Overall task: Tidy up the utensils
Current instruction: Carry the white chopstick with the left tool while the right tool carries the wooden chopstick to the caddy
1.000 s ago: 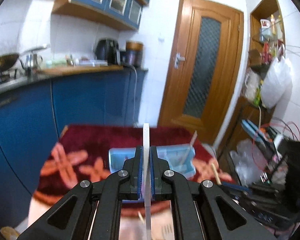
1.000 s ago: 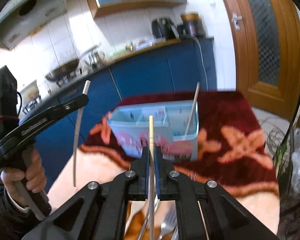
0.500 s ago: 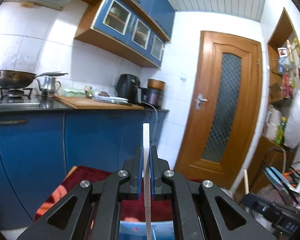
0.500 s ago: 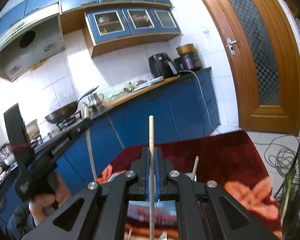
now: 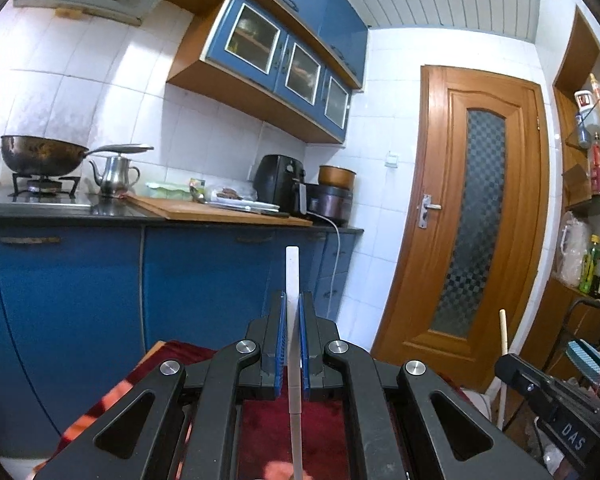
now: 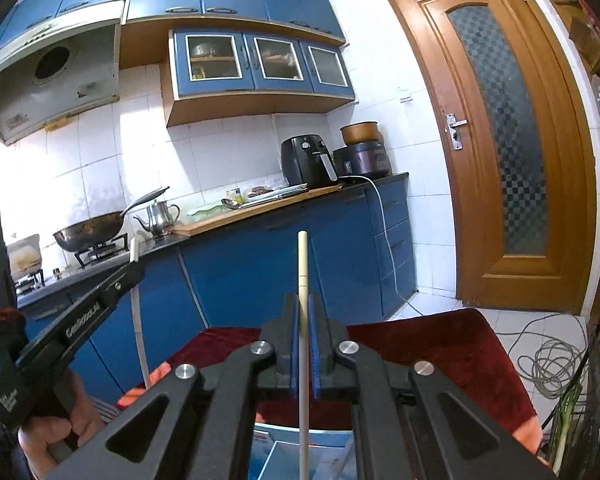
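Between the left gripper (image 5: pixel 293 312) pads, a flat white stick (image 5: pixel 292 276) is clamped; right gripper (image 6: pixel 303 316) clamps a round pale wooden chopstick (image 6: pixel 302 264); both lower ends are cut off

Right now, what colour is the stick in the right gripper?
Pale wooden tan chopstick, clearest in the right wrist view, clamped upright in the right gripper.

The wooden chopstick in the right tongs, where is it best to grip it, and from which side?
On its straight shaft, a little below the top, coming level from the side, as the right tongs do now. The wooden chopstick is a thin upright rod, so flat pads pressing across it keep it steady.
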The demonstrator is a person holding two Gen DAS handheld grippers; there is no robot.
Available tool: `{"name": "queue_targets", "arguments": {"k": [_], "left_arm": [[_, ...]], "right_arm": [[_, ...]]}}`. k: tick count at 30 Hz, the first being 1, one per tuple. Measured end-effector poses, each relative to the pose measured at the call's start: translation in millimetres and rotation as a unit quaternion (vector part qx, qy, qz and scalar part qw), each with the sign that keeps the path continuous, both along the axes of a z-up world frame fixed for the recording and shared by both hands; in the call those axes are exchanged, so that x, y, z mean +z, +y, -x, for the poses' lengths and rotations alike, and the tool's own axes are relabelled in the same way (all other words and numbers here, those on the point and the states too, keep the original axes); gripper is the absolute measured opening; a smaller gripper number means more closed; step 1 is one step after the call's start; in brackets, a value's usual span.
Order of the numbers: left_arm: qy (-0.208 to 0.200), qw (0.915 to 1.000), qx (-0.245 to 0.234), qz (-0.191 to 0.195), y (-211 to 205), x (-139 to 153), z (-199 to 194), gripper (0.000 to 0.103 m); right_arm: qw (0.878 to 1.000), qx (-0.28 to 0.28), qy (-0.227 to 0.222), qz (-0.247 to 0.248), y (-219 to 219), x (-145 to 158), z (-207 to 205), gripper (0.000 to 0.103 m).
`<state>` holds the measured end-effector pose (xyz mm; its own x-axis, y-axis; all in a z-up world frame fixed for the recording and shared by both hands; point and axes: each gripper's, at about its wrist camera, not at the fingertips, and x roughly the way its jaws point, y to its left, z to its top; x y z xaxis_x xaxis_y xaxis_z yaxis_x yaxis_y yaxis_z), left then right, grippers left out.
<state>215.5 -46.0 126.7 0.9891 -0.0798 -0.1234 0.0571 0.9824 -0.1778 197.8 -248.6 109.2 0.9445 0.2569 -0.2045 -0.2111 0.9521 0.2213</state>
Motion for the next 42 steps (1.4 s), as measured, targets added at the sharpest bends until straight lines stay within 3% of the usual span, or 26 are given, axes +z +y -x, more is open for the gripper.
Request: {"name": "queue_targets", "arguments": {"k": [9, 19, 29, 36, 42], "left_arm": [[0.038, 0.9990, -0.022, -0.005, -3, -23, -12, 0.006], [0.048, 0.9977, -0.041, -0.025, -3, -33, -5, 0.006], [0.081, 0.9932, -0.079, -0.029, 4, -43, 5, 0.007], [0.106, 0.9887, -0.105, -0.015, 8, -39, 19, 0.021], [0.122, 0.9851, -0.120, -0.004, 14, -32, 35, 0.023]], "right_arm": [[1.000, 0.002, 0.006, 0.010, 4, -14, -7, 0.007], [1.000, -0.011, -0.014, 0.025, 10, -14, -15, 0.007], [0.999, 0.006, 0.018, 0.043, 14, -35, -6, 0.007], [0.997, 0.033, 0.048, 0.041, 15, -37, 7, 0.008], [0.997, 0.045, 0.049, 0.037, 15, -22, 30, 0.020]]}}
